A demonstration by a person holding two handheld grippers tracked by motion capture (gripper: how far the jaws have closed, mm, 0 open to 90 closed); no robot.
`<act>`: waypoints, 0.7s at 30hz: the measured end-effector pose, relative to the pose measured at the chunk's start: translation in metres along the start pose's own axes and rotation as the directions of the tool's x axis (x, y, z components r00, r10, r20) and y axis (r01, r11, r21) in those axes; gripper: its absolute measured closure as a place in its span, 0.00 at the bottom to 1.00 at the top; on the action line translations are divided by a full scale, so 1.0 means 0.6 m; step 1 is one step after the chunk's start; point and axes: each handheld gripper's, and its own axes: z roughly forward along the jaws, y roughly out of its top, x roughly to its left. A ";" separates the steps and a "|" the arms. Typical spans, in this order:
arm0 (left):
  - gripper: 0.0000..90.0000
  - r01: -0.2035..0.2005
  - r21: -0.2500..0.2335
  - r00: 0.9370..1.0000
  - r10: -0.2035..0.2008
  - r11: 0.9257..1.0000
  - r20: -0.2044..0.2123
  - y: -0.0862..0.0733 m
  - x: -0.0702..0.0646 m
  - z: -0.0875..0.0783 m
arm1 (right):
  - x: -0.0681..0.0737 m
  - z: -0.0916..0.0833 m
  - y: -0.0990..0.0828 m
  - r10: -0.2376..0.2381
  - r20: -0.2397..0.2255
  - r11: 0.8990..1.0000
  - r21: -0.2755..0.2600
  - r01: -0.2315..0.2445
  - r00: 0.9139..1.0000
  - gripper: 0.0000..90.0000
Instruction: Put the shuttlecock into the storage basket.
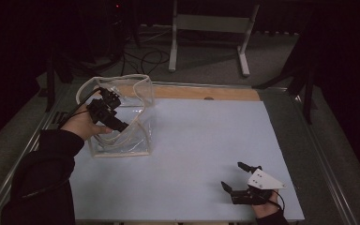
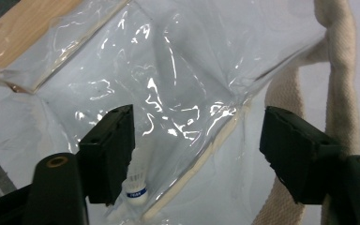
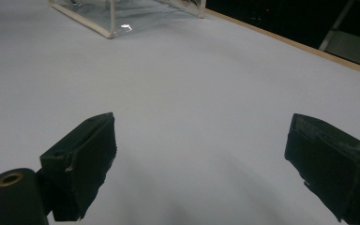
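Observation:
A clear plastic tote bag (image 1: 122, 119) with cream webbing handles (image 1: 117, 79) stands at the table's left rear. My left gripper (image 1: 115, 110) reaches into its open top, jaws wide apart and empty. In the left gripper view (image 2: 197, 154) a white shuttlecock with a blue band (image 2: 135, 185) lies at the bag's bottom, just beside the left jaw, and a cream strap (image 2: 340, 70) runs along the right. My right gripper (image 1: 238, 177) rests near the table's front right, open with nothing between its jaws (image 3: 201, 164). The bag's corner (image 3: 117, 18) lies far ahead of it.
The light blue table mat (image 1: 197, 150) spreads between the two grippers. A wooden strip (image 1: 206, 92) edges the table's far side. Behind it stands a white metal frame (image 1: 211, 28) with cables on the floor.

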 end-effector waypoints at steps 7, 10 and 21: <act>0.17 0.055 -0.036 0.998 -0.055 0.998 0.004 0.001 0.008 -0.013 | 0.000 0.000 0.000 -0.003 0.002 1.000 0.000 0.003 1.000 0.10; 0.08 0.070 -0.057 0.997 -0.069 0.996 0.018 0.002 0.011 -0.020 | 0.000 0.000 0.000 -0.002 0.001 1.000 -0.001 0.002 1.000 0.10; 0.00 0.065 -0.142 0.998 -0.064 0.988 0.010 0.011 0.001 -0.045 | 0.000 0.000 0.000 -0.004 0.001 1.000 -0.002 0.004 1.000 0.10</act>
